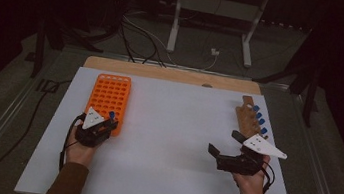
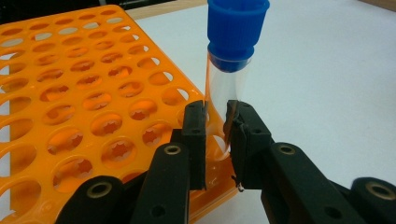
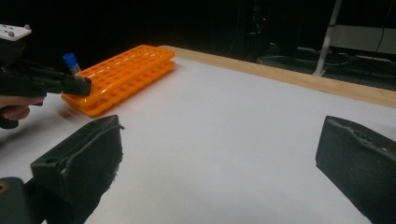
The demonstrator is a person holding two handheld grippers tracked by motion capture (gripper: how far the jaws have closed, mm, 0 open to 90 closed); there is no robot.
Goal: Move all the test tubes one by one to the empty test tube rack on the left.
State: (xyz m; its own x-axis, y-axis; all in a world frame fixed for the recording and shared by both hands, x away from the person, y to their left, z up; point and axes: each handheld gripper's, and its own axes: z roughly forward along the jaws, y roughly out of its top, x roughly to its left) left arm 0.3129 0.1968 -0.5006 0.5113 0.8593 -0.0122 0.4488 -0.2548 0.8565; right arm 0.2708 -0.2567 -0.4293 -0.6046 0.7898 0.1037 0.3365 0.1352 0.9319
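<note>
The left gripper holds its jaws clamped on a blue-capped tube, upright at the near corner of the orange rack, probably to seat it in a hole. The right gripper rests on the bench with jaws wide apart, near the wooden holder of other tubes.

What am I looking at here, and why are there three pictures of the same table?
A person sits at a white table holding a hand tool with two black jaws in each hand. The high view looks down from above; the other two come from small cameras riding on the tools. The left gripper is shut on a clear test tube with a blue cap, standing upright at the near corner of an orange tube rack. The right gripper is open and holds nothing. Beyond it, at the table's right edge, a wooden holder carries more blue-capped tubes.
</note>
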